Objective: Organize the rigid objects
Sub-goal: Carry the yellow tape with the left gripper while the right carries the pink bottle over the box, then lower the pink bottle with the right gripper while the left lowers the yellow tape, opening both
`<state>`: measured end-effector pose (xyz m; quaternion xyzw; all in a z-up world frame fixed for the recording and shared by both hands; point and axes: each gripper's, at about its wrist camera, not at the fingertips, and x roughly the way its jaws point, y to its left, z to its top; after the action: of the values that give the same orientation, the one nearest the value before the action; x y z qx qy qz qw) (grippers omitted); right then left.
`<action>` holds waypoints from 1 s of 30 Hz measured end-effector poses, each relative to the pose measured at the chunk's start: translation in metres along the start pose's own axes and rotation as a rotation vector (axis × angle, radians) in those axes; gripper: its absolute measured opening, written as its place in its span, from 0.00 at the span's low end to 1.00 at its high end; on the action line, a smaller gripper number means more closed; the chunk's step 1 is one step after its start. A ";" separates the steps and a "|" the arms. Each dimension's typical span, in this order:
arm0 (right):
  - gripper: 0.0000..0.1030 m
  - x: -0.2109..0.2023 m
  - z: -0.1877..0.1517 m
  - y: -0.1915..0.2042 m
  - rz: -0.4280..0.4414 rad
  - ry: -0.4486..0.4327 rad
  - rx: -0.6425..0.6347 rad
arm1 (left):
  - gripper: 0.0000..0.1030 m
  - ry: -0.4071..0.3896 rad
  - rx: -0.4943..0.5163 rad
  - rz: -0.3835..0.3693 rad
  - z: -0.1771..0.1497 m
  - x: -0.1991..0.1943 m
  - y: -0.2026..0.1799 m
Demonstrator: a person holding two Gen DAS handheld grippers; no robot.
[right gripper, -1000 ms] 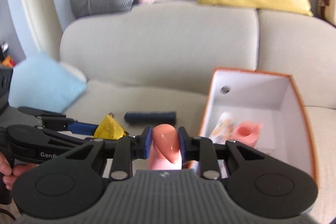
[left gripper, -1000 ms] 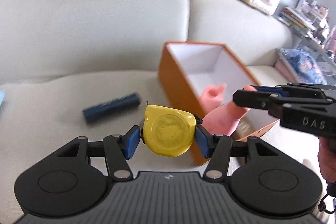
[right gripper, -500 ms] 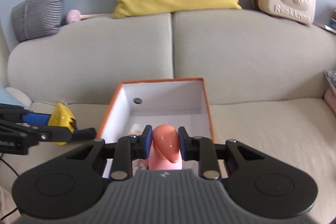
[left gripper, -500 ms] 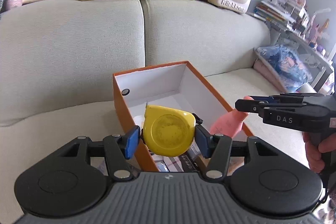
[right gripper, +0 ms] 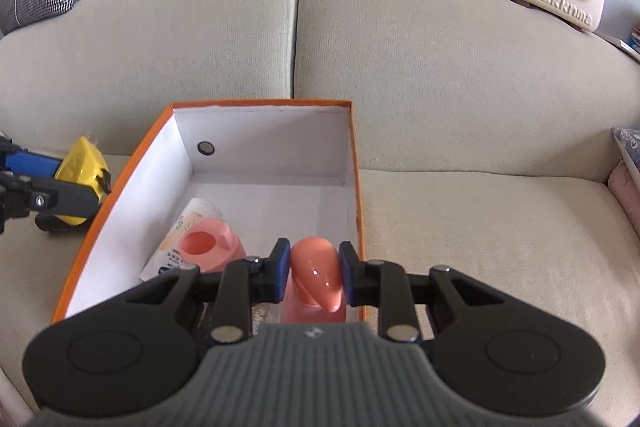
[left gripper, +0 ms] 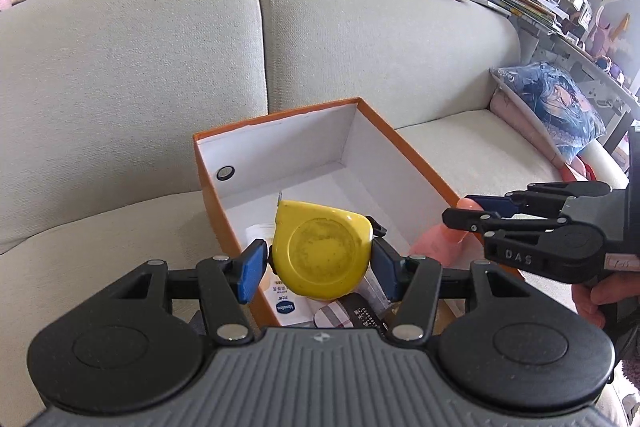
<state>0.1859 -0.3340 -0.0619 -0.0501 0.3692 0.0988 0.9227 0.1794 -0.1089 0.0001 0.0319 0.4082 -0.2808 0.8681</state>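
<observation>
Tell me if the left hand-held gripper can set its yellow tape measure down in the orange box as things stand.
Probably yes. The left hand-held gripper holds the yellow tape measure by the orange box, whose top is open, with bare floor at the far end.

My left gripper (left gripper: 318,264) and the tape measure (left gripper: 320,254) hide most of the box's (left gripper: 416,163) near contents; the tube (left gripper: 286,301) label is too small to read. The pink bottle's (right gripper: 316,283) base disappears behind my right gripper (right gripper: 314,275).
</observation>
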 end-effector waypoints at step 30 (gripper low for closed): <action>0.40 0.010 0.004 0.002 0.045 -0.008 -0.068 | 0.63 0.113 -0.020 -0.087 0.041 0.048 0.000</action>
<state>0.1949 -0.3301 -0.0658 -0.0727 0.3631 0.1324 0.9194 0.2319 -0.1421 -0.0076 0.0213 0.4604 -0.3120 0.8308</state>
